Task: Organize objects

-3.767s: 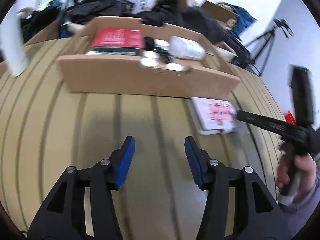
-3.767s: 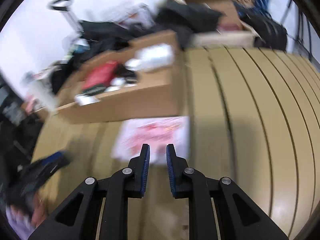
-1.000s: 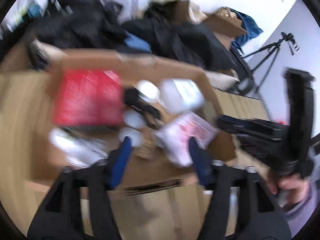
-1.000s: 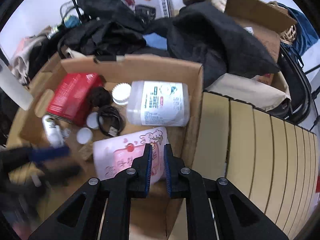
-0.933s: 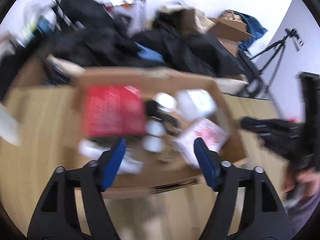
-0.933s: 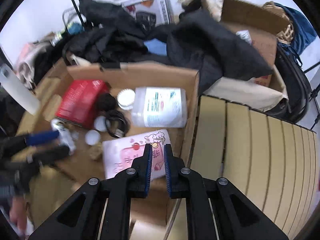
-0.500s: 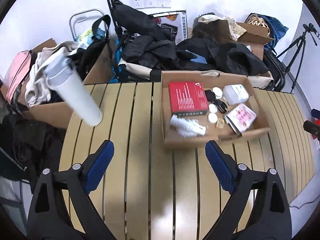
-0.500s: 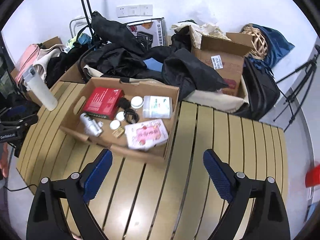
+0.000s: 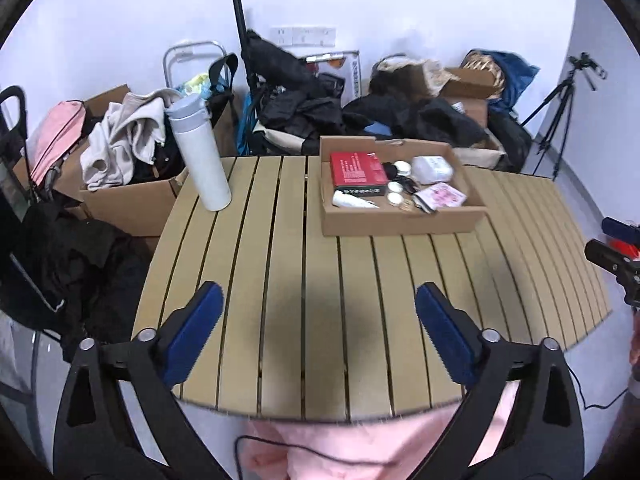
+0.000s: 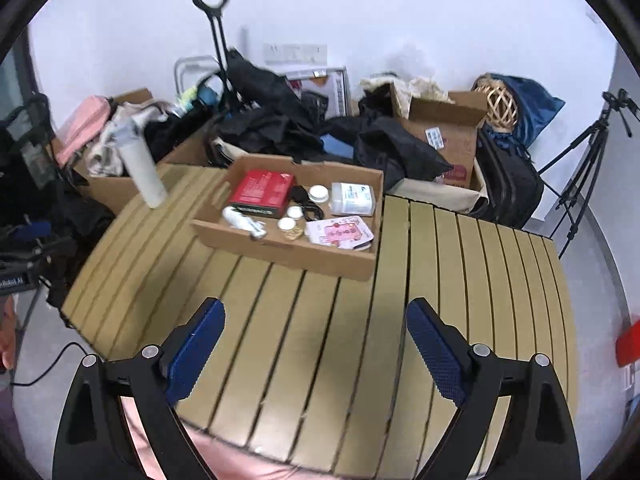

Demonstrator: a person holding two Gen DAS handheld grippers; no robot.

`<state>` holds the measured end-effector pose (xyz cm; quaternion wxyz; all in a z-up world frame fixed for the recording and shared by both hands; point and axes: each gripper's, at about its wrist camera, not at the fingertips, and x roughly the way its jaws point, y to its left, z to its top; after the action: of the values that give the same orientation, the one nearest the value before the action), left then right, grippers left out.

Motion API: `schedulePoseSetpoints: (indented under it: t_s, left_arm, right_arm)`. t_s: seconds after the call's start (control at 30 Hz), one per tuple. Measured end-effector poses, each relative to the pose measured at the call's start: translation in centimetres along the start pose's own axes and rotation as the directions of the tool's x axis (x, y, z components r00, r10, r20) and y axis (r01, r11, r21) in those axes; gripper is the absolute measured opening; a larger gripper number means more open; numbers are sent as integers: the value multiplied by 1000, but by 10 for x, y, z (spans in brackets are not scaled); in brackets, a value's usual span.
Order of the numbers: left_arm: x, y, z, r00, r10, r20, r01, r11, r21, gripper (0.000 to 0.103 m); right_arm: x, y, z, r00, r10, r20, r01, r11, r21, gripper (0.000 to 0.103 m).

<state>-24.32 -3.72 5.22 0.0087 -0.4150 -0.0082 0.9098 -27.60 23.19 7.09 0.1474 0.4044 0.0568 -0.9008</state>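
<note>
A shallow cardboard box (image 9: 400, 222) (image 10: 288, 254) stands on the slatted table. It holds a red box (image 9: 357, 168) (image 10: 262, 189), a white jar (image 9: 432, 169) (image 10: 353, 199), a pink packet (image 9: 440, 196) (image 10: 340, 232), small round lids, a black cable and a white tube. My left gripper (image 9: 319, 316) is wide open and empty, held back above the table's near edge. My right gripper (image 10: 315, 330) is wide open and empty, also well short of the box.
A white flask (image 9: 199, 152) (image 10: 140, 164) stands upright at the table's far left. Cardboard boxes, black clothes, bags and a trolley handle (image 9: 236, 8) crowd behind the table. A tripod (image 10: 584, 160) stands at the right. The table (image 9: 320, 288) has bare slats in front.
The right gripper let go of the pink packet inside the box and opened wide. Both grippers pulled back and up, away from the box, toward the table's near edge.
</note>
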Motion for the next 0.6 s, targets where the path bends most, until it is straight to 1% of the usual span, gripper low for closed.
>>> schedulePoseSetpoints:
  t_s: [0.03,0.07,0.13,0.17,0.2,0.27,0.3,0.33,0.4,0.47,0.5,0.53,0.6]
  left_arm:
    - [-12,-1,-12,1000,-3,27,3,1000,9,103]
    - [-25,-3,-27,998,14,56,-16,1000,24,103]
    - [-46,-5,-54,994,64,89,-68,997,44,103]
    - [-58,-5,-72,992,72,104,-77,996,46,103]
    - [-69,-5,-86,991,64,115,-69,997,39,103]
    - [-96,-6,-122,992,12,129,-17,999,34,103]
    - [-110,-8,-140,991,-11,134,6,999,40,103]
    - [-118,-9,-152,990,-18,137,12,999,44,103]
    - [-139,-14,-182,989,-24,149,18,999,42,103]
    - [-154,-18,-207,984,-19,177,18,1000,4,103]
    - [-157,-21,-214,983,-15,182,15,1000,-1,103]
    - [-159,-26,-220,984,-10,178,8,1000,13,103]
    - [-161,-34,-224,983,2,186,-12,999,51,103]
  right_arm:
    - [-13,4,-11,999,13,33,-13,1000,11,94]
    - [-21,6,-20,998,21,51,-21,1000,14,94]
    - [-44,12,-52,996,2,87,-6,999,48,94]
    - [-52,15,-63,996,0,95,-5,999,53,94]
    - [-63,19,-80,994,5,105,-11,998,61,94]
    - [-84,28,-110,991,20,130,-29,998,64,94]
    - [-97,35,-131,989,32,141,-41,997,64,94]
    - [-103,39,-141,989,32,142,-42,997,67,94]
    - [-117,50,-171,990,38,136,-49,995,81,94]
    - [-128,62,-199,990,53,133,-67,992,105,94]
    - [-133,69,-214,987,77,142,-94,989,117,94]
    - [-137,75,-227,983,91,162,-113,985,132,94]
    - [-139,85,-238,980,95,175,-118,984,130,94]
